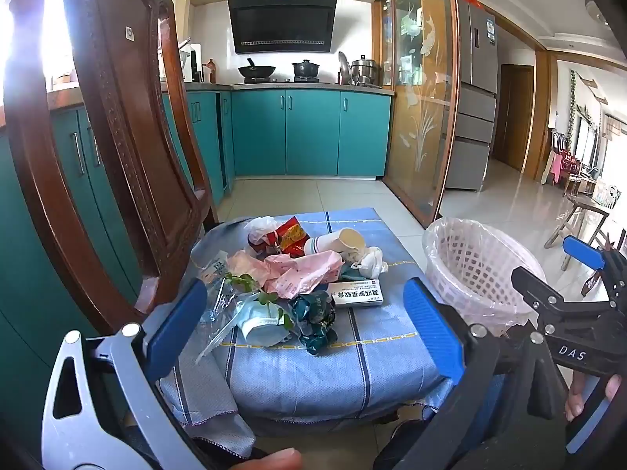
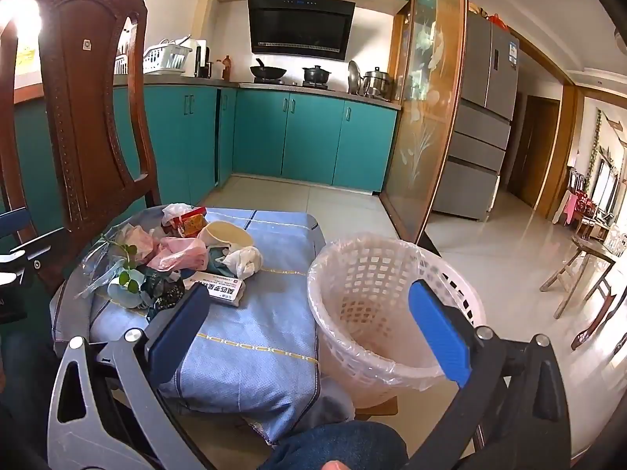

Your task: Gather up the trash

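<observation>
Nearest the lens, the left gripper (image 1: 305,329) hangs with its blue pads spread wide and nothing between them, tilted down toward the heap of litter. The right gripper (image 2: 309,337) is the same: jaws fully apart, empty, poised over the near edge of the blue checked cloth (image 1: 352,368) and the rim of the waste basket (image 2: 392,274).

The trash lies in one cluster on the far left part of the cloth-covered counter: a crumpled face mask (image 1: 260,323) and a dark green foil wrapper (image 1: 315,315) closest, a white medicine box (image 1: 356,293) just beside them, pink wrapping paper (image 1: 298,274) behind, then a tipped paper cup (image 1: 341,243), a white tissue wad (image 1: 372,262) and a red snack packet (image 1: 292,235). A leafy sprig (image 1: 250,286) and clear plastic film (image 1: 219,305) lie at the left edge.

Nothing appears collected yet; the lined basket looks empty, so I judge this the opening approach. The next move calls for lowering one pair of jaws over a near piece, likely the mask or the box, closing, and carrying it right to the basket, which stands just beside the counter.

The carved wooden chair (image 1: 129,137) crowds the left of the pile and may hamper the left gripper. The pieces overlap, so one grab may drag neighbours.
</observation>
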{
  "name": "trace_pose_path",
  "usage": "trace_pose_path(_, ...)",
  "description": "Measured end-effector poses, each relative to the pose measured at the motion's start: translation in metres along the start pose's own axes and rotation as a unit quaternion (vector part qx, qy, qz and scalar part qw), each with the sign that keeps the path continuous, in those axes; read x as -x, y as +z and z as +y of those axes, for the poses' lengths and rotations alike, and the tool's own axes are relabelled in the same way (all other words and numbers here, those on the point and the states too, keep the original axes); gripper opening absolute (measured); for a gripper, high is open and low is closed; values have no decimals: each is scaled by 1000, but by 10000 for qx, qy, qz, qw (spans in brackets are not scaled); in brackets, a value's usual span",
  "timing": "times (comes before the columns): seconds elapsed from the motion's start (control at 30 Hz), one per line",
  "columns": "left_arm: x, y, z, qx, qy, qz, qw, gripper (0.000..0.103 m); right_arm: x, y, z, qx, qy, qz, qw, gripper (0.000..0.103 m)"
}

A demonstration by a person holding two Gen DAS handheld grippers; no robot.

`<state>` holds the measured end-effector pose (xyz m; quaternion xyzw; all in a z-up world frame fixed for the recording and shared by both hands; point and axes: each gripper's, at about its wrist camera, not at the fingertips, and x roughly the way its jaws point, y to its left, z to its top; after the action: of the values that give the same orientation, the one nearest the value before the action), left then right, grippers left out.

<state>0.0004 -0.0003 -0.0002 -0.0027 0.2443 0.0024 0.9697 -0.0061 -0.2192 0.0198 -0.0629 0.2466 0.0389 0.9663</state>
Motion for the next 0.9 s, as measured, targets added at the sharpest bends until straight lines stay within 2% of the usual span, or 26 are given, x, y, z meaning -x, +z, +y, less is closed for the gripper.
trace_pose_path(0.9,-3,0,-2,24,-15,-26,10000,100,5,-1,9,71,-18,-88,9999,100)
